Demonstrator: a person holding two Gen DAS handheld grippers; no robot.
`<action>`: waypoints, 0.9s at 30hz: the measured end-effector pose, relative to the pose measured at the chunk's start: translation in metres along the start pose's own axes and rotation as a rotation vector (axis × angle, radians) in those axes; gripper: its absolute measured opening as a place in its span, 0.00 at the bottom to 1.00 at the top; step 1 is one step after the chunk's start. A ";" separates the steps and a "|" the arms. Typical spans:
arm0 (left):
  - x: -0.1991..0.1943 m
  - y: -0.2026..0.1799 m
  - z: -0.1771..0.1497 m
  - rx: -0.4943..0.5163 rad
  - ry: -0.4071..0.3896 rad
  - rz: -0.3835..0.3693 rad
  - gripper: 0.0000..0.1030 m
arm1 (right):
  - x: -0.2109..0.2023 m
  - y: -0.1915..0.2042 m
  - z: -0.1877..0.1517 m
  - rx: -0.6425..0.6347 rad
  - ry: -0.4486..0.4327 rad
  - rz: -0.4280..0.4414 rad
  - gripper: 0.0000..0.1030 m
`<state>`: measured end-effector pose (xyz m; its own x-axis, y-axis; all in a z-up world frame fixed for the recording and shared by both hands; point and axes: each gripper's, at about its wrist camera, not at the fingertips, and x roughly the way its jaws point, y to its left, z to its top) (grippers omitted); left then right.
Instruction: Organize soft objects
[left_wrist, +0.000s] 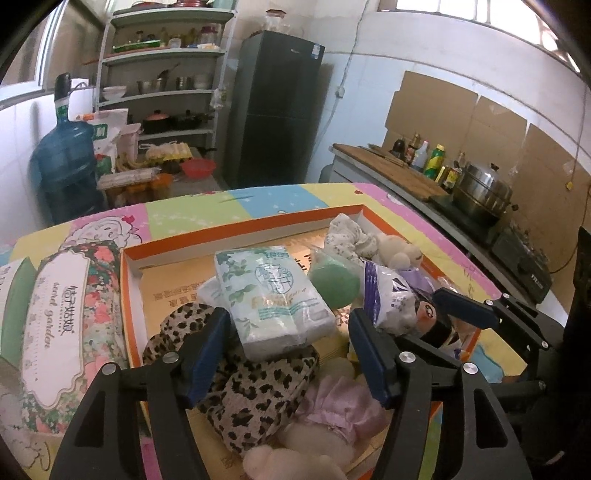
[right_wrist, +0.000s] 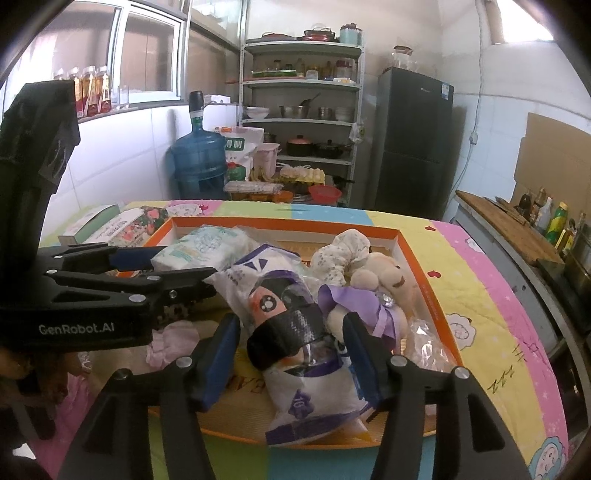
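Left gripper stands wide, tissue pack loose between its jaws, resting on the leopard pouch. Right gripper is part-open around the wrapped doll. Risk: that heaped tray may spill if nudged.

tissue pack: glossy plastic | leopard pouch: soft cloth | tray: matt cardboard

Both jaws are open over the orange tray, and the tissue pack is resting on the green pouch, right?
Not quite: the left wrist view shows the tissue pack resting on the leopard-print pouch, not the green one. The orange tray and open jaws are correct.
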<state>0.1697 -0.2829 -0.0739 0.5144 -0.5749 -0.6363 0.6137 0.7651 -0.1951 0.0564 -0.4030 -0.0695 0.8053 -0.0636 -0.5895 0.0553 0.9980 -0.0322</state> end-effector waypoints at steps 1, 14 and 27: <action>-0.002 -0.001 -0.001 0.000 -0.002 0.002 0.66 | -0.001 0.000 0.000 0.001 -0.002 0.000 0.57; -0.043 0.008 -0.008 -0.006 -0.060 0.064 0.66 | -0.019 0.008 0.000 0.011 -0.041 0.005 0.57; -0.103 0.031 -0.030 -0.045 -0.137 0.158 0.66 | -0.040 0.044 0.005 -0.014 -0.084 0.064 0.57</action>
<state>0.1179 -0.1915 -0.0367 0.6804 -0.4786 -0.5551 0.4932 0.8592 -0.1363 0.0294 -0.3564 -0.0436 0.8535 0.0002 -0.5210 -0.0055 0.9999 -0.0086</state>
